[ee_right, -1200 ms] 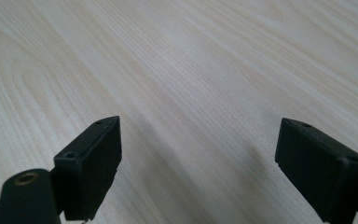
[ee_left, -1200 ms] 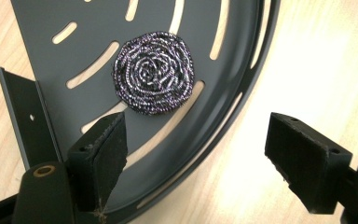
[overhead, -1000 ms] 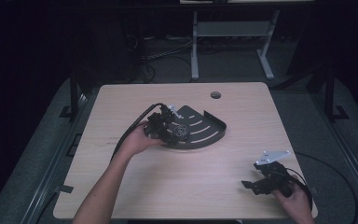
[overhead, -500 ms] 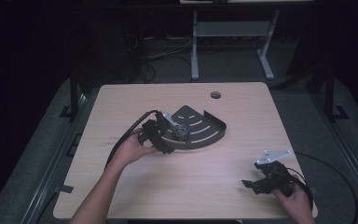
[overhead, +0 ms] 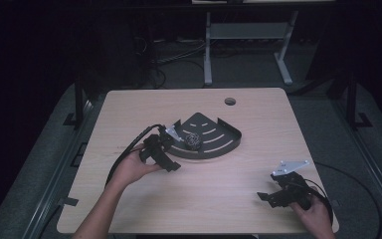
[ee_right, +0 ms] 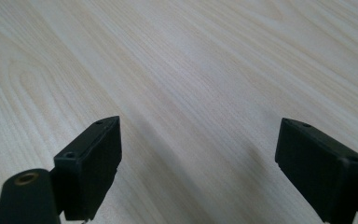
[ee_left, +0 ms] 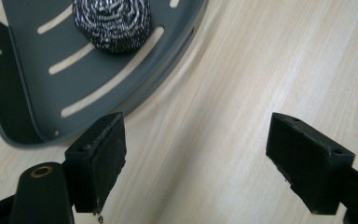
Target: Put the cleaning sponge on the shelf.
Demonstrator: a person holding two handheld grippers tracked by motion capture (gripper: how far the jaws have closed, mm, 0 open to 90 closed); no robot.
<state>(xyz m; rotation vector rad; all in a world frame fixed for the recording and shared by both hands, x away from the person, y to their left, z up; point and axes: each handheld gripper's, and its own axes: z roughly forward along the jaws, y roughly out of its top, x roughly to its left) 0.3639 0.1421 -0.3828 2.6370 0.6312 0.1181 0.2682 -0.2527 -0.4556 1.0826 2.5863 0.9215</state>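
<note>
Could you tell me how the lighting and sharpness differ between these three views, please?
High view: table lit, surroundings almost black, picture soft. Left gripper view: bright, steel scourer and grey tray sharp, near jaws slightly soft. Right gripper view: evenly lit wood grain, faint jaw shadows.

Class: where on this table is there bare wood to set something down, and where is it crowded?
Free: table behind the grey tray, and between left gripper and right gripper. Crowded: around the tray holding the steel scourer.

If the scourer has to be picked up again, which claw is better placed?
Left claw: open, right beside the tray holding the scourer. Right claw sits far off at the table's near corner.
</note>
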